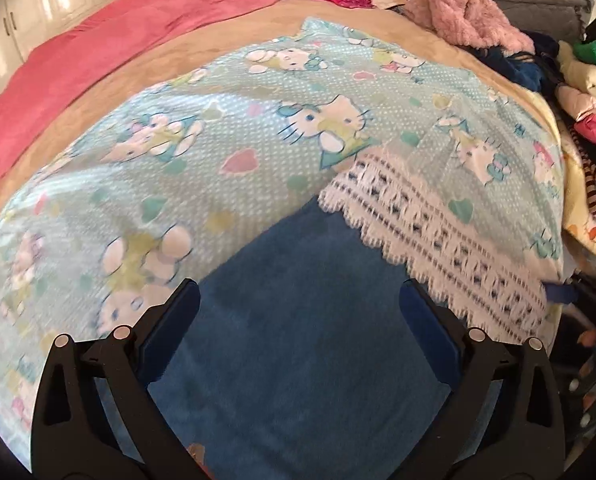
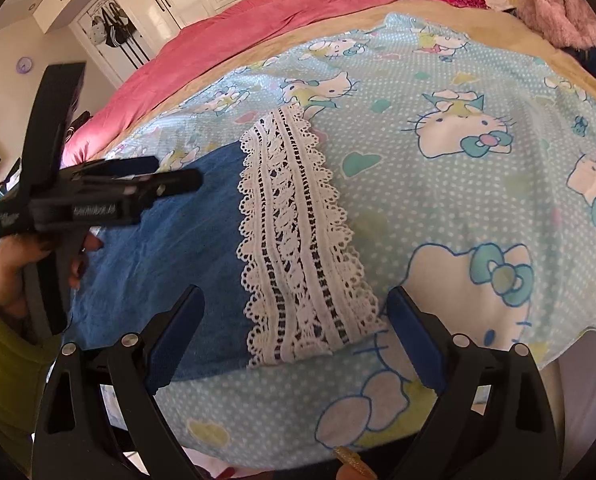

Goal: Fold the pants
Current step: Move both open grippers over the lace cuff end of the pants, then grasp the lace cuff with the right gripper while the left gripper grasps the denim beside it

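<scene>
Bed (image 2: 477,32) under cartoon-cat sheet (image 2: 437,184); blue lace-hemmed pants (image 2: 170,240) flat on it, pink duvet (image 2: 258,28) behind

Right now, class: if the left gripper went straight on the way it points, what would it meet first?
Most likely the blue pants: the left gripper is open above them, with the white lace hem ahead to its right. Depth is unclear.

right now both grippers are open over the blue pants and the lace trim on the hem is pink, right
Not quite: the lace trim is white, not pink, as the right wrist view shows plainly. The rest holds: the left gripper and right gripper are both open over the blue pants, which lie on the Hello Kitty sheet.
</scene>
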`<state>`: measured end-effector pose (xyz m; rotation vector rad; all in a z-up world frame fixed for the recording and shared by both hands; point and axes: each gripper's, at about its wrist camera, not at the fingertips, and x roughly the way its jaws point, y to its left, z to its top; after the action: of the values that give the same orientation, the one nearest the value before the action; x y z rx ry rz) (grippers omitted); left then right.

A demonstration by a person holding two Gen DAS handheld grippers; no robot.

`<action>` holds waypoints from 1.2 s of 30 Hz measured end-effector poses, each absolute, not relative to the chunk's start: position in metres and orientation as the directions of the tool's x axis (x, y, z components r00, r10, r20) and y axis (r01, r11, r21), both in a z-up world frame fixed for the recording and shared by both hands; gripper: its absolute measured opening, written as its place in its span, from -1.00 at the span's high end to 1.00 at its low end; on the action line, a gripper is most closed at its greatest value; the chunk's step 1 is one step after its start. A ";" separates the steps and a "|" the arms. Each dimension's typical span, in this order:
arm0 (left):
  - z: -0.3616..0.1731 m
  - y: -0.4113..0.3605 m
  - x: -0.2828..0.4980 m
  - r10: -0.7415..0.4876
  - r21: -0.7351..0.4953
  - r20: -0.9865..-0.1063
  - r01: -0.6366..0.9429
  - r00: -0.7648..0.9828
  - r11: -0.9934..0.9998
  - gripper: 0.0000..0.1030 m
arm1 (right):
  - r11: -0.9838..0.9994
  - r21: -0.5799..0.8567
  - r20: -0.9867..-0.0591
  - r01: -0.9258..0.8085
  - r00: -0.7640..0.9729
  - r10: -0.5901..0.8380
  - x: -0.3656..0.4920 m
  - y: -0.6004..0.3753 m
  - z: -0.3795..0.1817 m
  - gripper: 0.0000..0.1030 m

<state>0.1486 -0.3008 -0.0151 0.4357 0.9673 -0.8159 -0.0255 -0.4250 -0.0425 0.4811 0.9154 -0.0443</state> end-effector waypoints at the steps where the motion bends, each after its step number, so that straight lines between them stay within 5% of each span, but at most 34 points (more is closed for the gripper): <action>1: -0.017 -0.305 0.154 -0.417 -0.033 -0.857 0.777 0.302 0.629 -0.83 | 0.891 0.383 -0.772 0.242 0.614 0.165 -0.024 -0.425 -0.044 -0.80; 6: -0.028 -0.323 0.171 -0.424 -0.048 -0.864 0.794 0.271 0.606 -0.83 | 0.891 0.383 -0.770 0.242 0.616 0.164 -0.024 -0.425 -0.045 -0.77; 9: -0.037 -0.329 0.177 -0.432 -0.068 -0.868 0.803 0.245 0.592 -0.82 | 0.895 0.375 -0.767 0.240 0.623 0.154 -0.025 -0.424 -0.045 -0.40; 14: -0.052 -0.327 0.189 -0.483 -0.171 -0.855 0.773 0.192 0.611 -0.61 | 0.885 0.393 -0.755 0.250 0.637 0.155 -0.026 -0.427 -0.045 -0.22; 20: -0.048 -0.340 0.183 -0.511 -0.200 -0.847 0.799 0.150 0.567 0.23 | 0.881 0.407 -0.742 0.240 0.650 0.166 -0.018 -0.426 -0.046 -0.13; 23: -0.048 -0.350 0.175 -0.480 -0.152 -0.861 0.815 0.168 0.559 0.43 | 0.878 0.427 -0.730 0.215 0.655 0.195 -0.015 -0.424 -0.047 0.45; 36: -0.030 -0.322 0.172 -0.552 -0.211 -0.816 0.800 0.172 0.562 0.83 | 0.877 0.468 -0.628 0.111 0.739 0.243 -0.027 -0.410 -0.028 0.49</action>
<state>0.1717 -0.3217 -0.0301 0.2931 1.0064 -0.9786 -0.0266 -0.4102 -0.0275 0.5087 0.7438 0.0759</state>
